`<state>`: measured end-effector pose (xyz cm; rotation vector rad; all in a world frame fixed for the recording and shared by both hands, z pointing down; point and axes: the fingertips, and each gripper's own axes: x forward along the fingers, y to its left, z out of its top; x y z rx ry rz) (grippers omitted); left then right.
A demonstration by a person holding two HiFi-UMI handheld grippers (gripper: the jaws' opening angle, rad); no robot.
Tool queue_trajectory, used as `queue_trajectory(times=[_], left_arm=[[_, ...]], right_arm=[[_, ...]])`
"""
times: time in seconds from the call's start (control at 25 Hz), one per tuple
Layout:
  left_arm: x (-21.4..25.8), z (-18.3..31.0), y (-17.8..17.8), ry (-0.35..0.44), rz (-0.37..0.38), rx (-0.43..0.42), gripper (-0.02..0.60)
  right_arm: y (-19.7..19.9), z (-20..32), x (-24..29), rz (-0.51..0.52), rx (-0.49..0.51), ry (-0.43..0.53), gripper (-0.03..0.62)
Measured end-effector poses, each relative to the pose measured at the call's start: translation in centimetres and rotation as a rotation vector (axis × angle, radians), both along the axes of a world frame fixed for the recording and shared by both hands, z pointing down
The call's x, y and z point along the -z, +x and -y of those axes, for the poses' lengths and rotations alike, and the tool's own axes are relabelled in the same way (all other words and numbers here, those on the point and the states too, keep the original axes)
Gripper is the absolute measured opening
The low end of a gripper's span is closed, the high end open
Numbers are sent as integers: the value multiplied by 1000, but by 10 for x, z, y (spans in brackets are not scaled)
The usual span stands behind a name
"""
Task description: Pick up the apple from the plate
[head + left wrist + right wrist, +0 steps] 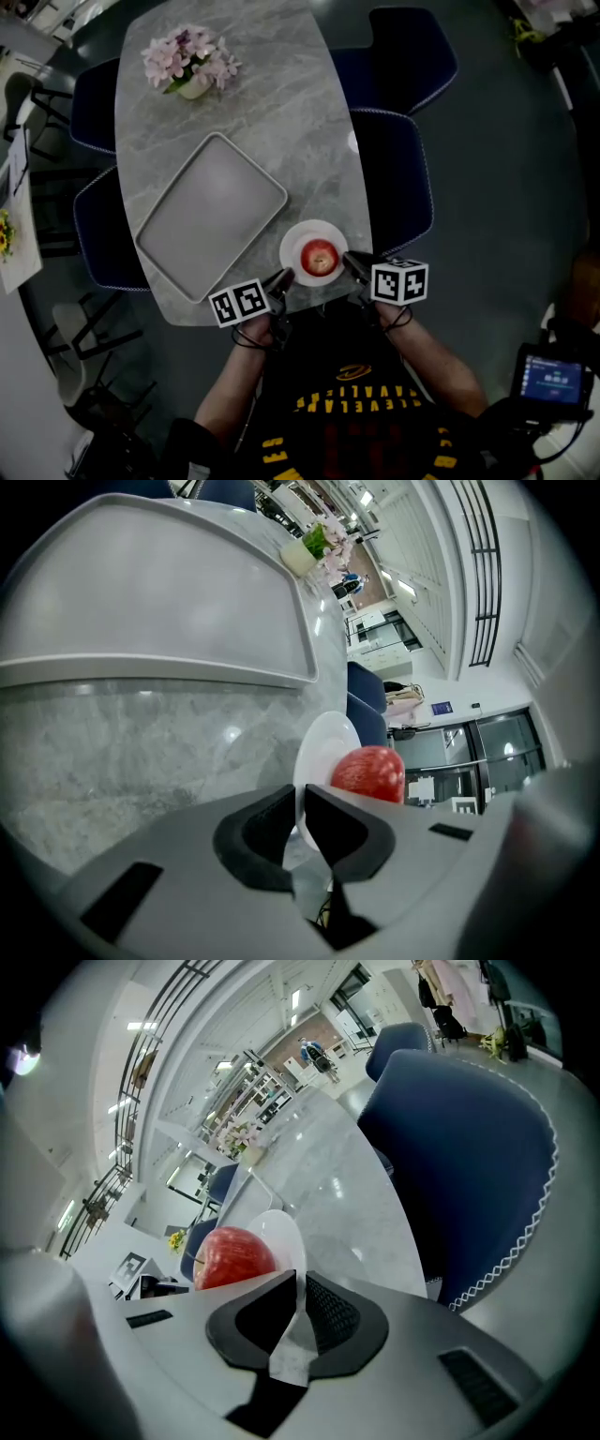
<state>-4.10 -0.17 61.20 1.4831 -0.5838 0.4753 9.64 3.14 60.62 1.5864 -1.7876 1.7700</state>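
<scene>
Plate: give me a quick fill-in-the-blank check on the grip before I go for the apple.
The left gripper and right gripper are both shut on the plate at its ____.
The apple sits ____ the two grippers.
The tray beside the plate is ____.
Missing words: rim; between; empty.

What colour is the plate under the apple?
White plate; clearest in the head view, red apple on it.

A red apple [320, 256] sits centred on a small round white plate [314, 228] at the marble table [281, 112] edge
</scene>
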Motion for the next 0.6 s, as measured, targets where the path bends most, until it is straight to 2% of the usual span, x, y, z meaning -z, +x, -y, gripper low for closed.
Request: queue_trajectory(times=[0.6], left_arm=[[-28, -21, 24, -29, 28, -60, 37]], right_arm=[[21, -26, -25, 0, -52, -35, 41]])
